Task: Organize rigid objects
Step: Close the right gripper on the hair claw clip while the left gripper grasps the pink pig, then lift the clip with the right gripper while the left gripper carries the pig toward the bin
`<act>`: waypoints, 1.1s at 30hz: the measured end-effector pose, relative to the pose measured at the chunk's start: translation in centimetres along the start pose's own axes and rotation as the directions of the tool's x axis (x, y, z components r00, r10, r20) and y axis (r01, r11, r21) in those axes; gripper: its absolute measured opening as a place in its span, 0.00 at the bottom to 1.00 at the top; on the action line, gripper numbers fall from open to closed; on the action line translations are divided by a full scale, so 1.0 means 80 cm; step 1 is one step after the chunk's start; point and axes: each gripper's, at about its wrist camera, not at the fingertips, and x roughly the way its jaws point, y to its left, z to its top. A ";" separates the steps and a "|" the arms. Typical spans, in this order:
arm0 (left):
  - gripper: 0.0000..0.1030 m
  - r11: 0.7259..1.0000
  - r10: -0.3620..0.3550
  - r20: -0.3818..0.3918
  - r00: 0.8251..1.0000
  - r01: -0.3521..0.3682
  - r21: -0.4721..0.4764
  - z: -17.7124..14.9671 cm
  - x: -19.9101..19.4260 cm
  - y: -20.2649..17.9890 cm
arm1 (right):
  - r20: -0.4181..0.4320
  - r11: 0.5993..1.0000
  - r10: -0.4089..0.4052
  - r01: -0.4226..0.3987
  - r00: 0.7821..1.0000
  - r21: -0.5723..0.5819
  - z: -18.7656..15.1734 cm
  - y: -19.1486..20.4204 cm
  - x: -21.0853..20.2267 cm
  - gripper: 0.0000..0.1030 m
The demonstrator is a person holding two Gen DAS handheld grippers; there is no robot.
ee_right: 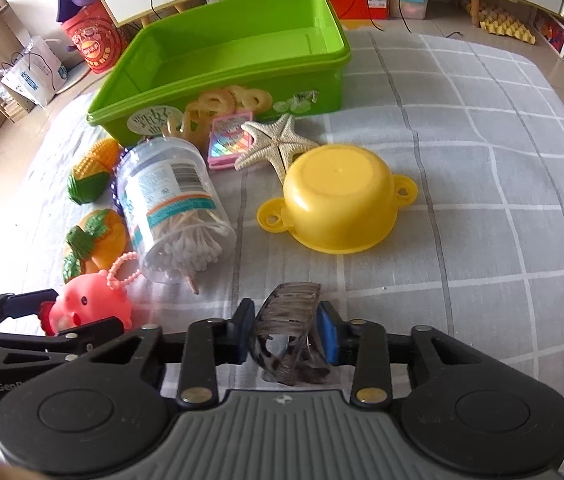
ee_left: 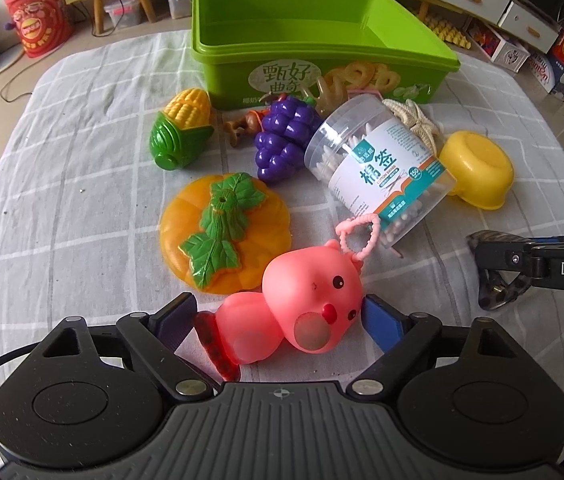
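1. Right wrist view first: the right gripper has its jaws clenched on a dark mottled hair claw clip, which sits upright between the pads, pinched across its sides so it shouldn't twist out when lifted.
2. Left gripper: the pink squeaky toy lies on its side between the jaws. The blue pad looks like it's touching the head, the other pad is just beside the toy's base, so I'd call it not gripped yet.
3. Ahead of both jaws is the loose clutter: toy pumpkin, cotton swab jar, upside-down yellow pot, starfish.
4. Beyond that is the green bin, apparently empty, probably where it all goes. Everything's on a checked cloth.
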 end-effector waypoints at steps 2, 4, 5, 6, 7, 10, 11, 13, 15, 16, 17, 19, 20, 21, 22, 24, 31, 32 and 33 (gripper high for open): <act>0.86 1.000 -0.010 0.011 1.000 0.010 -0.008 0.001 -0.004 0.002 | 0.008 1.000 0.011 -0.011 1.000 -0.002 0.001 0.002 -0.003 0.09; 0.86 1.000 -0.023 0.024 0.999 0.023 -0.020 0.002 -0.008 0.004 | 0.014 1.000 0.023 -0.023 1.000 -0.003 0.001 0.003 -0.006 0.09; 0.86 0.999 -0.029 0.029 0.999 0.029 -0.028 0.003 -0.010 0.006 | 0.018 1.000 0.030 -0.030 0.999 -0.005 0.001 0.003 -0.007 0.09; 0.86 0.999 -0.036 0.034 0.999 0.037 -0.037 0.003 -0.012 0.008 | 0.021 0.999 0.035 -0.035 0.999 -0.006 0.001 0.004 -0.009 0.09; 0.86 0.998 -0.043 0.038 0.998 0.044 -0.045 0.004 -0.014 0.009 | 0.026 0.999 0.040 -0.040 0.999 -0.006 0.002 0.004 -0.011 0.09; 0.86 0.996 -0.061 0.055 0.997 0.065 -0.067 0.006 -0.020 0.013 | 0.042 0.998 0.056 -0.056 0.998 0.001 0.003 0.004 -0.017 0.08; 0.86 0.994 -0.067 0.063 0.996 0.072 -0.077 0.007 -0.023 0.014 | 0.048 0.998 0.062 -0.062 0.997 0.005 0.004 0.003 -0.019 0.08; 0.86 0.992 -0.084 0.081 0.993 0.092 -0.091 0.008 -0.029 0.017 | 0.062 0.996 0.086 -0.087 0.994 0.018 0.008 0.001 -0.026 0.00; 0.86 0.988 -0.099 0.097 0.990 0.109 -0.107 0.010 -0.035 0.020 | 0.081 0.993 0.113 -0.116 0.990 0.036 0.013 -0.002 -0.032 0.00; 0.86 0.986 -0.104 0.105 0.989 0.116 -0.116 0.011 -0.038 0.022 | 0.093 0.991 0.122 -0.127 0.988 0.043 0.015 -0.003 -0.036 0.00; 0.86 0.985 -0.109 0.113 0.988 0.123 -0.125 0.012 -0.041 0.024 | 0.105 0.990 0.128 -0.134 0.986 0.049 0.018 -0.003 -0.039 0.00; 0.86 0.980 -0.118 0.131 0.984 0.136 -0.143 0.014 -0.046 0.028 | 0.130 0.987 0.139 -0.148 0.982 0.061 0.022 -0.005 -0.046 0.00; 0.86 0.979 -0.117 0.140 0.983 0.139 -0.151 0.015 -0.048 0.030 | 0.135 0.986 0.144 -0.153 0.980 0.064 0.025 -0.006 -0.048 0.00; 0.86 0.978 -0.116 0.148 0.982 0.139 -0.158 0.016 -0.050 0.031 | 0.134 0.986 0.142 -0.152 0.981 0.067 0.026 -0.006 -0.048 0.00; 0.86 0.976 -0.116 0.152 0.981 0.141 -0.164 0.017 -0.051 0.033 | 0.123 0.987 0.140 -0.148 0.983 0.065 0.028 -0.006 -0.047 0.00; 0.86 0.975 -0.118 0.155 0.981 0.144 -0.172 0.018 -0.051 0.034 | 0.085 0.984 0.149 -0.156 0.985 0.084 0.028 -0.009 -0.038 0.00; 0.86 0.978 -0.117 0.138 0.984 0.138 -0.157 0.016 -0.043 0.028 | -0.017 0.992 0.049 -0.047 0.999 0.117 0.019 -0.014 0.003 0.42; 0.86 0.978 -0.117 0.135 0.984 0.137 -0.155 0.015 -0.042 0.027 | -0.023 0.992 0.038 -0.035 0.999 0.120 0.018 -0.013 0.007 0.42; 0.86 0.979 -0.117 0.132 0.984 0.136 -0.152 0.015 -0.041 0.026 | -0.023 0.992 0.040 -0.037 0.999 0.124 0.018 -0.012 0.011 0.43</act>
